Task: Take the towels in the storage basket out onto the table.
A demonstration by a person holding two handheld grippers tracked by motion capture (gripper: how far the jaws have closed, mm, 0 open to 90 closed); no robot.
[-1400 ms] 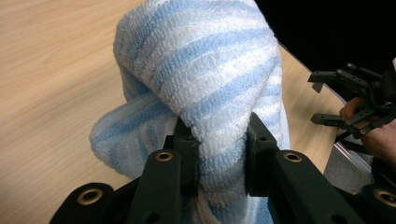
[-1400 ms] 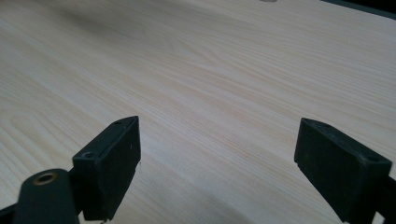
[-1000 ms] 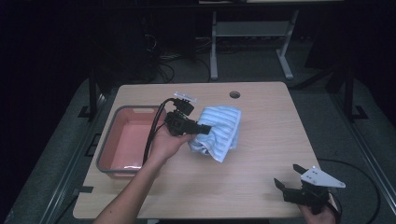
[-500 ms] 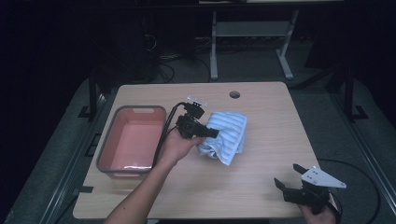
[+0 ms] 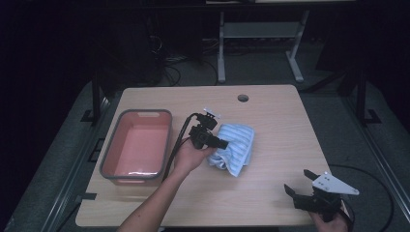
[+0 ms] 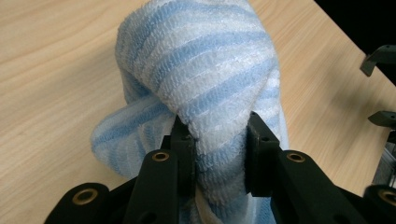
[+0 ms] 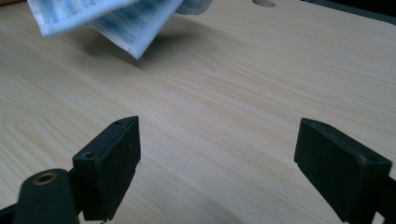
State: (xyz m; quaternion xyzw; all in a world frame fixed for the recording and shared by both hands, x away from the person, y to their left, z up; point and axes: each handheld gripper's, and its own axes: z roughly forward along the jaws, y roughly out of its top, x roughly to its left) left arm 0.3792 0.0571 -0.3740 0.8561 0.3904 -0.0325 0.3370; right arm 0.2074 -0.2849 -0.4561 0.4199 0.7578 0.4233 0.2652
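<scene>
Your left gripper (image 5: 216,143) had its jaws clamped on the striped towel (image 5: 235,147) mid-counter (image 5: 270,125) beside the pink bin (image 5: 138,147), long axis running toward the far edge; your right gripper (image 5: 303,185) was agape.

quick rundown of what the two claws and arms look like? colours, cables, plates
Both claws are matt black with two blocky jaws. The left claw has brass-ringed screw holes on its jaw arms, a small pale plate on top and a black cable trailing off toward the table's near edge. The right claw carries a grey three-cornered plate with small holes. The left forearm is bare, no sleeve in view.
</scene>
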